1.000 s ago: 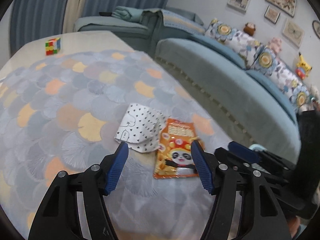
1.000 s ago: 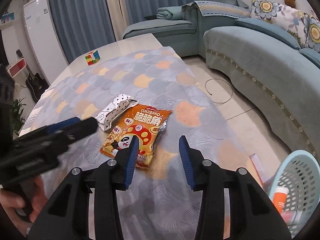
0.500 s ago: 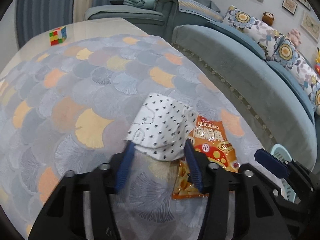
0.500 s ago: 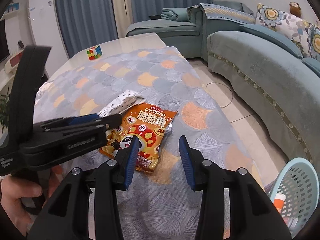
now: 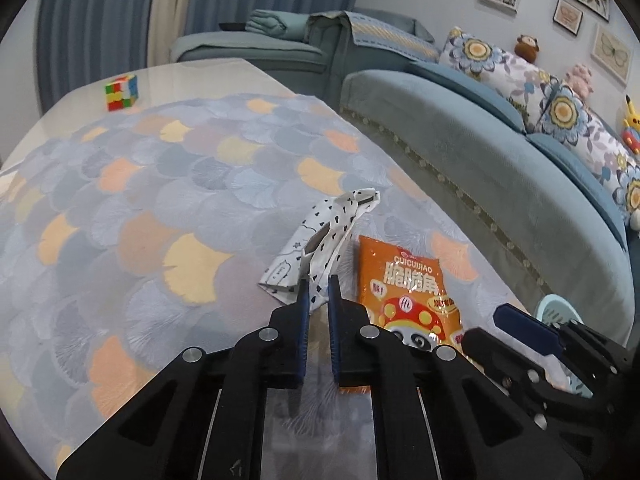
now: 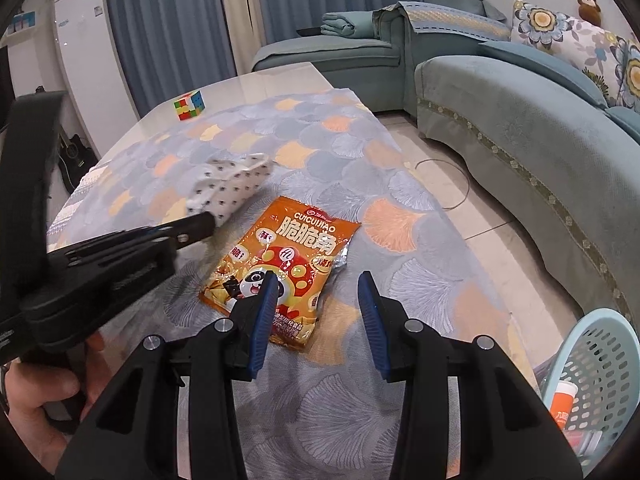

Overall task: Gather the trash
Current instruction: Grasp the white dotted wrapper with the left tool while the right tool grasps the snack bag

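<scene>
Near the right edge of the tablecloth [image 5: 132, 208], the left gripper [image 5: 318, 294] is clenched on the lower fold of the dotted paper wrapper [image 5: 328, 236], which stands crumpled upward from the pinch, apparently lifted for removal. Just beside it, the orange snack bag [image 6: 280, 264] lies flat. Over its near end the right gripper [image 6: 318, 312] hovers with jaws spread, probably lining up a grasp. Off the table's right edge stands the blue basket [image 6: 600, 364], the likely destination.

My blue-padded left tongs [image 5: 318, 292] are gripping a white wrapper [image 5: 324, 240] showing black specks. An orange panda-printed snack bag [image 6: 280, 264] is lying on grey-and-orange fan-patterned cloth [image 5: 140, 208].
</scene>
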The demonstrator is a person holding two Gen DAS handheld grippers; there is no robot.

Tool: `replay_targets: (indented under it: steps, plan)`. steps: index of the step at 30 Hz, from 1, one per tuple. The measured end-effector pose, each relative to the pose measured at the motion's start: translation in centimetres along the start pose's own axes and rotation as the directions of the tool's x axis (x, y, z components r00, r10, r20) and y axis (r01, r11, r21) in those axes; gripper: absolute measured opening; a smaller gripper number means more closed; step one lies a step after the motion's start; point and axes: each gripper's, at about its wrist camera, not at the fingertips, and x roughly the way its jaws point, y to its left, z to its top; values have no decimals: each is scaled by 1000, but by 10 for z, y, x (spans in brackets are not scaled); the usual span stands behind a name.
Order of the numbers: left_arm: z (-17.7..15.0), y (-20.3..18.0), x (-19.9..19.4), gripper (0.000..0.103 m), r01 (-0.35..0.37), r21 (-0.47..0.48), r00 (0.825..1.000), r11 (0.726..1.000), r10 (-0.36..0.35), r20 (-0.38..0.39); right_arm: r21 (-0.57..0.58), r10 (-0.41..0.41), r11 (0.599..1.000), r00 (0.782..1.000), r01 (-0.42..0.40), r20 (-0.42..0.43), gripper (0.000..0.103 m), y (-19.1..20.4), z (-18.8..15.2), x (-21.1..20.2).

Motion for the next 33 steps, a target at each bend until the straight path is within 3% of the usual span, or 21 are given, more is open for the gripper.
replay_targets:
  steps: [2,5,8,10,12,14,15,17,19,21,23,33]
  plan:
    - [-4,5,-10,7,-3,-13,1000,1000,3,17,-1,13,1000,1000,-13,-10,40,0,0,1]
    - [-13,15,-31,7,-18,-38,999,999,19,41,6,35,999,998,-35,-59,73,0,1,8]
    - [-24,25,-50,7,-23,-69,998,997,28,64,44,46,998,993,-42,-112,74,-5,3,17]
    - [-30,30,-59,6,-16,-82,997,996,22,75,128,85,990,985,-66,-151,75,-10,3,25]
    - [-34,32,-64,6,-7,-91,997,996,14,77,116,37,993,987,-19,-154,74,-3,4,26]
    - [-36,32,-66,6,-5,-87,997,996,12,79,25,-59,998,985,64,-164,73,15,1,31]
    - [-36,32,-68,5,-5,-84,997,996,12,82,-19,-94,996,982,93,-165,62,23,0,32]
    - [-38,30,-70,1,6,-82,996,997,1,88,-69,-90,994,983,80,-159,43,35,-1,32]
    - [-39,29,-71,1,13,-80,996,997,-6,89,-101,-124,989,982,110,-140,34,42,-3,30]
    - [-39,30,-72,1,20,-77,996,997,-12,93,-93,-110,991,984,98,-137,16,41,-4,29]
    - [-40,29,-73,1,26,-76,995,997,-19,97,-66,-89,995,987,81,-134,6,36,-4,26]
    - [-39,19,-88,0,49,-56,989,997,-40,145,36,34,999,999,-32,-38,0,16,-1,0]
